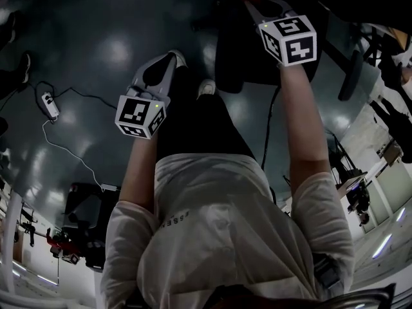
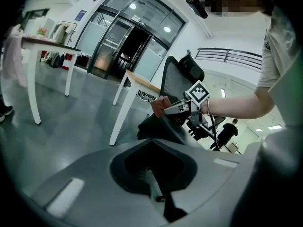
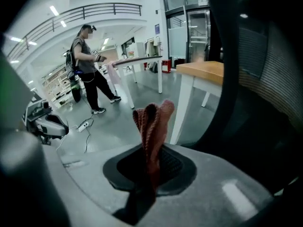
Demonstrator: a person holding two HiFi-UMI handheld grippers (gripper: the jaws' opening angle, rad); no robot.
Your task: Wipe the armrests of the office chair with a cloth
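The black mesh-backed office chair (image 2: 179, 77) stands in front of me; its dark seat (image 1: 235, 56) shows at the top of the head view, and its back (image 3: 258, 74) fills the right of the right gripper view. My right gripper (image 1: 256, 6) is shut on a reddish-pink cloth (image 3: 152, 124), which sticks up bunched from its jaws. In the left gripper view that cloth (image 2: 159, 105) is held against the chair's dark side. My left gripper (image 1: 168, 59) hangs lower left over the floor, apart from the chair, jaws together (image 2: 154, 176) with nothing in them.
A wooden-topped table with white legs (image 3: 201, 70) stands beside the chair. A power strip and cable (image 1: 50, 105) lie on the grey floor at left. A person (image 3: 87, 72) stands further off by another white table (image 2: 33, 56). Glass doors (image 2: 128, 41) are behind.
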